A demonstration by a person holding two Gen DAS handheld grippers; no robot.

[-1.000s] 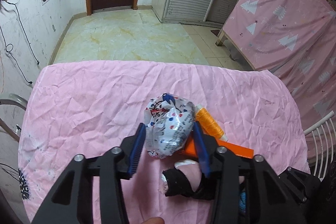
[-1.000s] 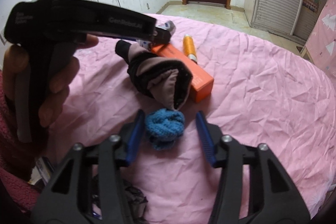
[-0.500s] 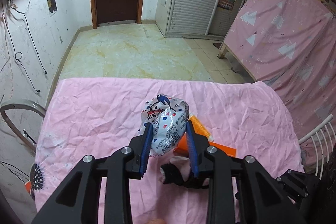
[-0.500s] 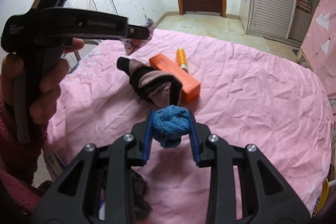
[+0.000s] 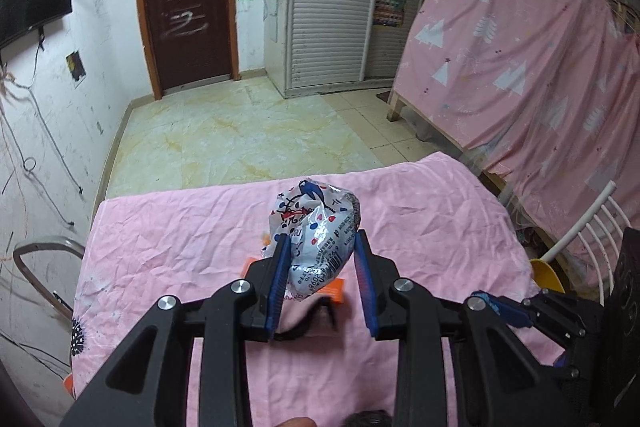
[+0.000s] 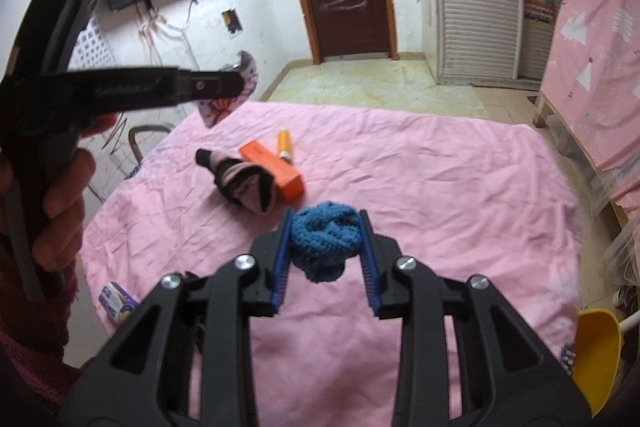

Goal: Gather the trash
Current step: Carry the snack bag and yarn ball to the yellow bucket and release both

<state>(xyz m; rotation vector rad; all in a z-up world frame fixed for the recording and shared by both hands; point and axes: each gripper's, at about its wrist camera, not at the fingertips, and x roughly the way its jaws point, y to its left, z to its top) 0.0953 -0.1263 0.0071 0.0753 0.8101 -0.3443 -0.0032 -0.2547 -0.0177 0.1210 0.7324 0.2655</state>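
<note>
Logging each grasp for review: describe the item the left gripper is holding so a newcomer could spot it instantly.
Start at the table under the pink sheet. Above its middle, the left gripper is closed on a crumpled plastic wrapper, lifted off the cloth. It is glossy white with red and blue printed spots and small text, unlike the plain orange box and the blue knitted ball in the right gripper.

"26" — on the crumpled wrapper [image 5: 320, 239]

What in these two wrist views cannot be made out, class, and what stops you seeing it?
1. Orange box, left wrist view: mostly hidden behind the crumpled wrapper and left tool.
2. Small carton, right wrist view: print too small to read.
3. Yellow dustpan, right wrist view: cut off by the frame edge.
</note>
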